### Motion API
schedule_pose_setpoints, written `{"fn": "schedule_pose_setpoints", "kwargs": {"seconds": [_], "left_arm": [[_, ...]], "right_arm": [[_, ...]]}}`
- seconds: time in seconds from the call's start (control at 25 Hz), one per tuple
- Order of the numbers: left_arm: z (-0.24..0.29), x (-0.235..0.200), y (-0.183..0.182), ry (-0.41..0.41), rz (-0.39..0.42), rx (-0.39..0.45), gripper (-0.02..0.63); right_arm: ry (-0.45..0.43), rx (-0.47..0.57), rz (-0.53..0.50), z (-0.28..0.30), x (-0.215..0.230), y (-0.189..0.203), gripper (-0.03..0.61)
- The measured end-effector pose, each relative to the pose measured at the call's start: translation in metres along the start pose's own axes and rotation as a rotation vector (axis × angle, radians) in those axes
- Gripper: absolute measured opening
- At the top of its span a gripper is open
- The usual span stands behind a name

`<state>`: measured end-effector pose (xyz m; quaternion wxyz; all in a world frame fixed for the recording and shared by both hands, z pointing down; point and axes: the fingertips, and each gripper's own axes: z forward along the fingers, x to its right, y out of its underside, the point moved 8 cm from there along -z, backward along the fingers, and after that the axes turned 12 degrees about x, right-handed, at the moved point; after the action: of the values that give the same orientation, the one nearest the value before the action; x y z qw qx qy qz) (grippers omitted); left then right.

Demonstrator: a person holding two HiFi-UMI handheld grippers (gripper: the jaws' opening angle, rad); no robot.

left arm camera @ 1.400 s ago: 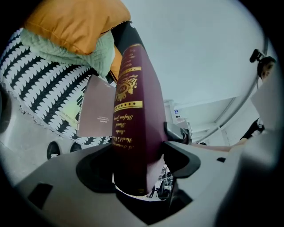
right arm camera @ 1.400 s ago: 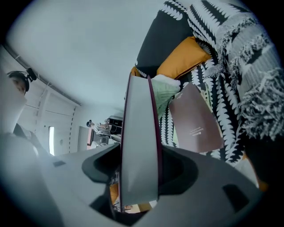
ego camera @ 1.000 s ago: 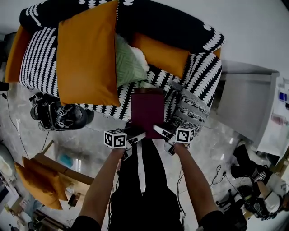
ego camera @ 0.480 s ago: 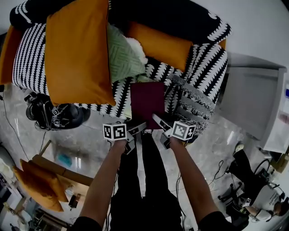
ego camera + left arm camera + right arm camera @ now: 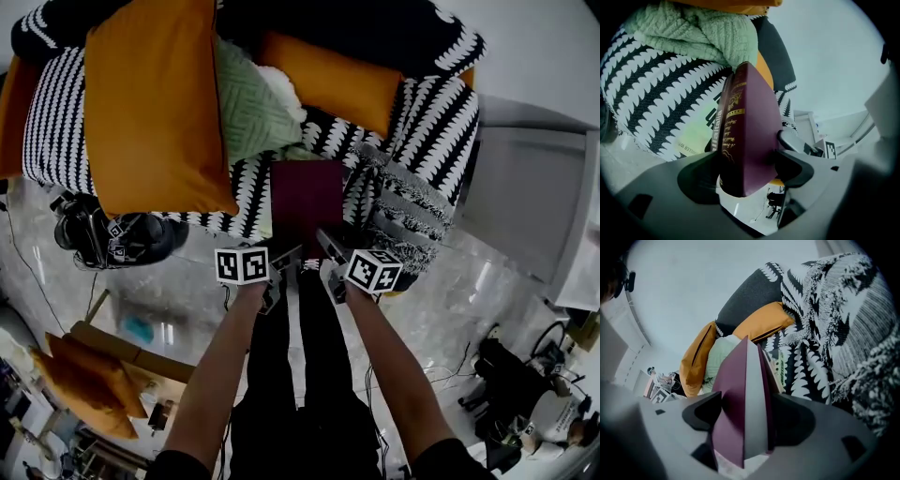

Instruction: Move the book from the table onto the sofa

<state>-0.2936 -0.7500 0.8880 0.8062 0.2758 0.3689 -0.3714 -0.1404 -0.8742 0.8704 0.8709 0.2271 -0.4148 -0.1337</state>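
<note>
Nearly done: maroon hardcover book [image 5: 305, 199] down on front edge of black-and-white patterned sofa [image 5: 58, 122]; left tongs [image 5: 286, 257], right tongs [image 5: 328, 246] just been opening, released, book between; withdrawal remaining.

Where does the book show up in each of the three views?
Head view: book at centre, on the sofa seat's front edge.
Left gripper view: book at centre, spine showing.
Right gripper view: book at lower centre, edge-on.
Shared landmark: green cushion, beyond the book.
</note>
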Motion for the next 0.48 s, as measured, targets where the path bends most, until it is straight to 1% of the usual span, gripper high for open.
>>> {"fn": "schedule_pose_setpoints", "kwargs": {"seconds": [0.12, 0.2, 0.32, 0.36, 0.48], "left_arm": [[-0.006, -0.006, 0.003, -0.1, 0.028, -0.029, 0.354], [-0.004, -0.01, 0.006, -0.146, 0.053, -0.056, 0.354], [0.002, -0.013, 0.01, -0.162, 0.079, -0.056, 0.354], [0.003, -0.012, 0.01, -0.164, 0.081, -0.052, 0.354], [-0.004, -0.01, 0.011, -0.155, 0.07, -0.06, 0.354]], "right_arm": [[0.106, -0.049, -0.108, -0.004, -0.001, 0.004, 0.318], [0.135, -0.067, -0.142, -0.003, -0.002, 0.006, 0.318], [0.142, -0.066, -0.217, 0.001, -0.001, 0.005, 0.318], [0.142, -0.063, -0.226, 0.001, -0.001, 0.006, 0.319], [0.141, -0.049, -0.202, -0.004, -0.005, 0.004, 0.319]]}}
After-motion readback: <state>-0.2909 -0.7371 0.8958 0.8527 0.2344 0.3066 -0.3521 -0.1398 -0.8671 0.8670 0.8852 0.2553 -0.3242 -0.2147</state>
